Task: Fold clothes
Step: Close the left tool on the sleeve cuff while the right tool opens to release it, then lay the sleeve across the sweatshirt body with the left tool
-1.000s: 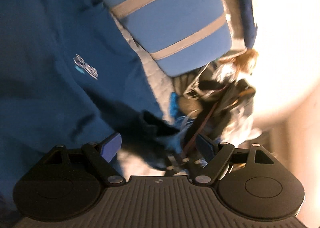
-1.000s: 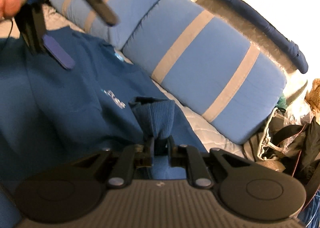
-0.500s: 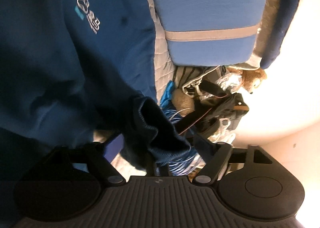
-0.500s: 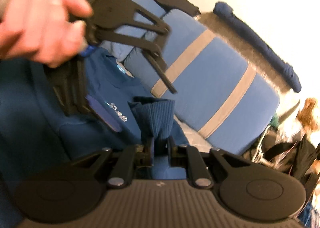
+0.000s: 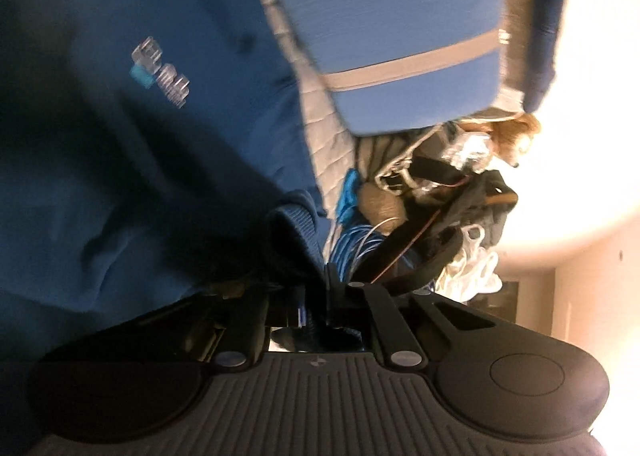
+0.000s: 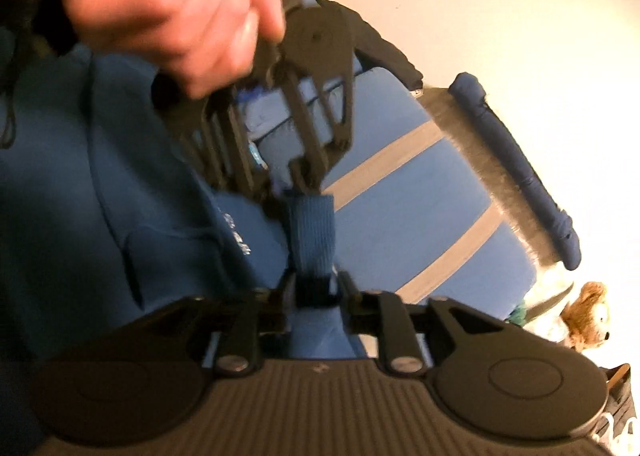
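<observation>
While the blue sweatshirt (image 6: 100,196) lies spread across the bed with its pale chest logo (image 5: 160,72) facing up, we see its ribbed cuff (image 6: 312,232) stretched between the two tools. In the right wrist view the left gripper (image 6: 306,182) comes in from above, gripped by a hand (image 6: 172,12), and its tips are pressed together on the far end of the cuff, pinching the ribbed cloth. The left wrist view agrees: the fingers stand close together with dark blue knit bunched at them, though the blur there keeps us from making out the pads themselves.

The right gripper (image 6: 316,288) is at the near end of the same cuff. Its jaws are opening at this moment; the cuff sits between them, and we see a gap on either side of the cloth, so the pads are not pressing on it.

Beyond the sweatshirt, a blue pillow (image 6: 404,200) with grey stripes leans along the head of the bed, on a quilted white mattress cover (image 5: 320,144). A rolled dark blue bundle (image 6: 520,168) lies behind the pillow against the pale wall. Past the bed's edge we make out a heap of bags and blue cables (image 5: 360,244), and a brown plush toy (image 6: 588,312) sits beside the pillow's corner
</observation>
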Available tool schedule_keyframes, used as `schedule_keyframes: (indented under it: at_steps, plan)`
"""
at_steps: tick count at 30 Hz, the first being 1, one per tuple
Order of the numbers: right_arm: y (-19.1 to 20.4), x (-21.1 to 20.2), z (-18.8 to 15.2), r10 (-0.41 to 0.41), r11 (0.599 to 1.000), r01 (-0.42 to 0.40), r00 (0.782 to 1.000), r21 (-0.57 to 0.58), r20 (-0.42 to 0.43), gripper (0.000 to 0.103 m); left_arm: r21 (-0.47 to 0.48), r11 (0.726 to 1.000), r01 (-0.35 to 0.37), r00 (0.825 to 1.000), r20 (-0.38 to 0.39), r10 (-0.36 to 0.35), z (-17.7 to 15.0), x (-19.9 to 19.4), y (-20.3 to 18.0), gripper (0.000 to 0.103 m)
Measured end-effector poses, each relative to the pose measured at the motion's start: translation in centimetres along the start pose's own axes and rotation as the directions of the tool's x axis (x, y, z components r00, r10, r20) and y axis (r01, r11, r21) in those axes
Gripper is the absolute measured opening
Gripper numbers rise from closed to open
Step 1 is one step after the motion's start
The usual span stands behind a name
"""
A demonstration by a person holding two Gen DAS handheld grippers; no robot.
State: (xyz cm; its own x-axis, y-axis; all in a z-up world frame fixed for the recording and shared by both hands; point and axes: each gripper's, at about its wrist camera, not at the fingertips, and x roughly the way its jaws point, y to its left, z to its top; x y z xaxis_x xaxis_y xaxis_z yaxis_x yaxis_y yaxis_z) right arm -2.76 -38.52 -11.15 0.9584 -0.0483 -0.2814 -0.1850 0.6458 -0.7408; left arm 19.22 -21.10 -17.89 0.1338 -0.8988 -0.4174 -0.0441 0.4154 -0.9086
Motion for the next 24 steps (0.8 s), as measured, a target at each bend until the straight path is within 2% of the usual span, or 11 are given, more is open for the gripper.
schedule_keyframes:
  at_steps: [1,3,6,9,14,18,21,24]
  plan:
    - [0.0,0.2,-0.2,-0.008,1.0,0.008,1.0,-0.005,-0.006,0.062,0.021,1.0,0.008,1.0,0.01,-0.008,0.1,-0.4,-0.5,0.008]
    - [-0.2,1.0,-0.7,-0.019,1.0,0.019,0.999,0.002,-0.041,0.073,0.06,0.998,0.029,0.999,0.034,-0.031,0.4,-1.3,-1.6,0.008]
    - [-1.0,2.9,-2.1,-0.043,0.997,0.05,0.992,0.054,-0.122,0.073,0.105,0.993,0.052,0.996,0.071,-0.06,1.0,-3.0,-3.0,0.008]
    - [-2.5,4.7,-3.8,-0.078,0.984,0.11,0.974,0.144,-0.211,0.073,0.135,0.989,0.062,0.991,0.106,-0.076,1.7,-5.0,-3.9,0.008]
    - [-6.0,7.1,-6.2,-0.114,0.914,0.235,0.931,0.331,-0.345,0.074,0.172,0.984,0.054,0.985,0.153,-0.081,2.7,-7.7,-4.9,0.008]
    - [-8.4,7.1,-7.2,-0.125,0.85,0.291,0.921,0.439,-0.369,0.082,0.177,0.982,0.065,0.976,0.194,-0.099,3.6,-9.2,-5.5,0.007]
    - [-9.5,8.0,-7.1,-0.11,0.832,0.3,0.914,0.467,-0.391,0.088,0.172,0.982,0.081,0.966,0.231,-0.121,4.1,-10.4,-5.5,0.007]
    - [-9.0,9.3,-7.2,-0.061,0.831,0.293,0.893,0.473,-0.446,0.094,0.181,0.98,0.088,0.956,0.262,-0.134,4.4,-11.5,-5.8,0.007]
